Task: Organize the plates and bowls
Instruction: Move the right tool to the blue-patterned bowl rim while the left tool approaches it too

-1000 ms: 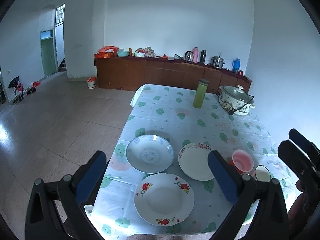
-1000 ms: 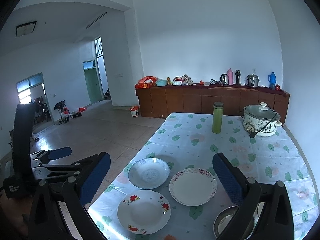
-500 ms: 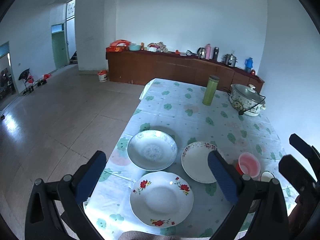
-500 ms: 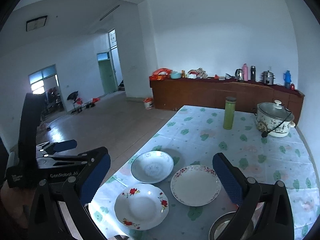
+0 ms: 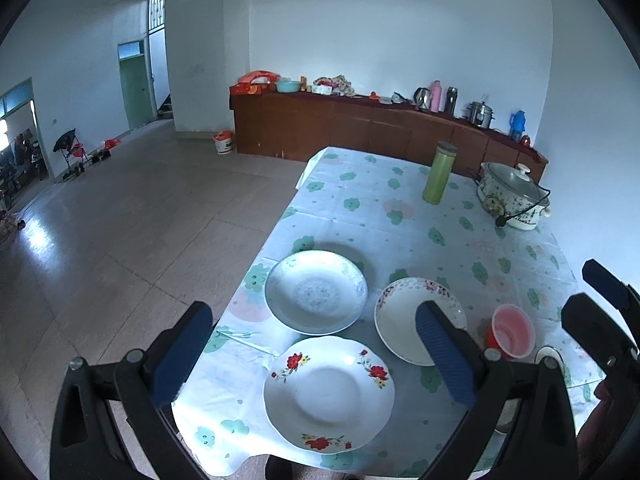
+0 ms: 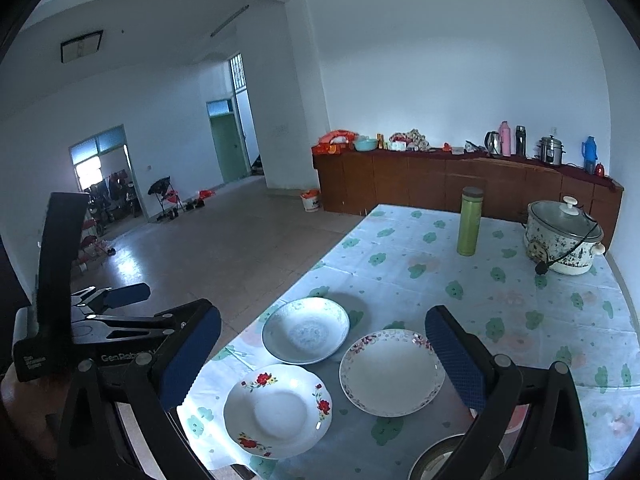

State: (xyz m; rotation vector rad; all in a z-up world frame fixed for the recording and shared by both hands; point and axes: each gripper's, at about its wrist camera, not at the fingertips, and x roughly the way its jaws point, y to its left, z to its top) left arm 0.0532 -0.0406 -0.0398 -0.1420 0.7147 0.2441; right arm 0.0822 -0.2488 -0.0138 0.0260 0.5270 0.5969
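**Clerk:** Item one, your left gripper. How did you hold it?

**Keeper:** You held it above the near edge of the table, jaws spread wide and empty, framing the red-flowered plate. In my judgement that suited a first pick: it was the nearest dish.

**Clerk:** Item two, your right gripper.

**Keeper:** Also spread wide, gripping nothing. You kept it high and back from the cloth, which I take as surveying rather than reaching.

**Clerk:** Item three, the dishes. Where did they lie?

**Keeper:** Three lay in a loose cluster at your end, each flat, none stacked. The pale blue patterned plate lay farthest back on the left; the plate with the dark floral rim lay to its right, just beside it; the red-flowered plate lay nearest you. A pink cup stood right of those, apparently nested in something red. A metal bowl showed at the bottom of your right view, mostly hidden behind the finger.

**Clerk:** Item four, bystanders.

**Keeper:** A green flask and a lidded cooker pot stood at the far end, well apart from the dishes and out of your way.

**Clerk:** State of the job?

**Keeper:** Not begun, by my reading: nothing gathered, nothing stacked.
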